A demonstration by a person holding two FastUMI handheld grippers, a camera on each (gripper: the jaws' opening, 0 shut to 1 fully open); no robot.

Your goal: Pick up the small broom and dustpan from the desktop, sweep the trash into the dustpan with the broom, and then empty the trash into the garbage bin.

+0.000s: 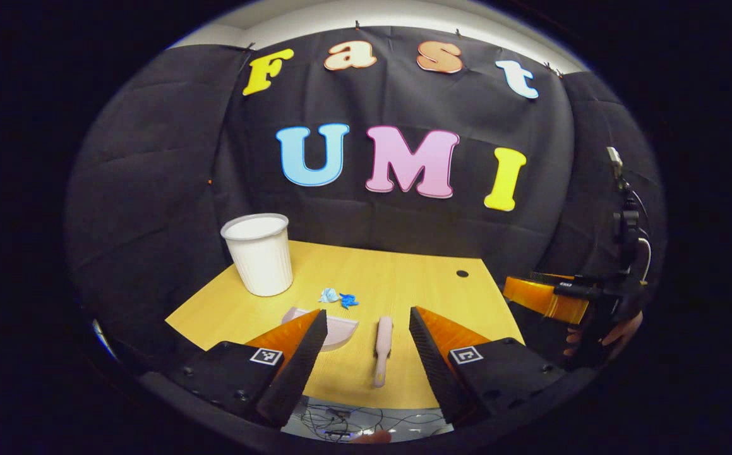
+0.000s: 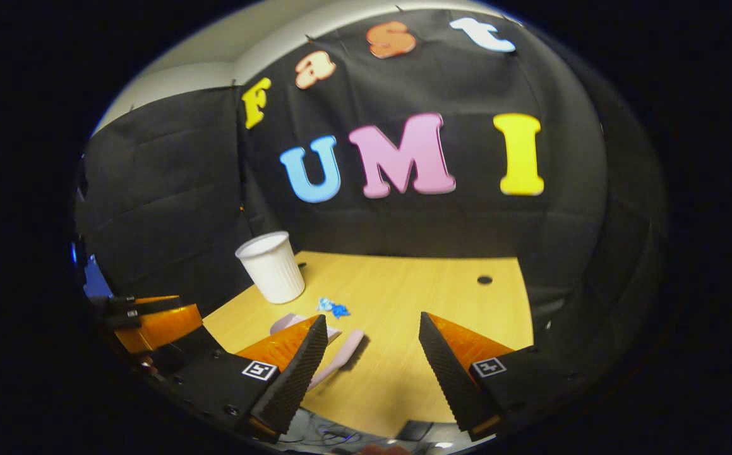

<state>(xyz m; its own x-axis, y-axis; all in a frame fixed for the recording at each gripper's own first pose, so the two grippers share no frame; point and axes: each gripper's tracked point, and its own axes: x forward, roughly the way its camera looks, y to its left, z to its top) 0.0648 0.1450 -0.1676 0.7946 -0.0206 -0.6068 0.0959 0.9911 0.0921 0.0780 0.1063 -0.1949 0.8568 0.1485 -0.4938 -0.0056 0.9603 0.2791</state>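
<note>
A small pink broom (image 1: 383,341) lies flat near the desk's front edge, its handle toward me. Left of it sits a pale pink dustpan (image 1: 340,328), partly hidden by a finger. Crumpled blue trash (image 1: 338,297) rests just beyond the pan. My left gripper (image 1: 367,313) hovers open over the front edge, with the broom between its fingers farther off. In the right gripper view the broom (image 2: 343,354), dustpan (image 2: 285,323) and trash (image 2: 333,308) lie left of centre. My right gripper (image 2: 372,318) is open and holds nothing. A white ribbed garbage bin (image 1: 259,253) stands upright at the back left.
The yellow wooden desk (image 1: 416,278) has a small dark cable hole (image 1: 462,273) at the back right. The bin (image 2: 272,265) stands at the desk's left rear. The other gripper (image 1: 549,294), held by a hand (image 1: 599,335), is off the desk's right side. Cables lie below the front edge.
</note>
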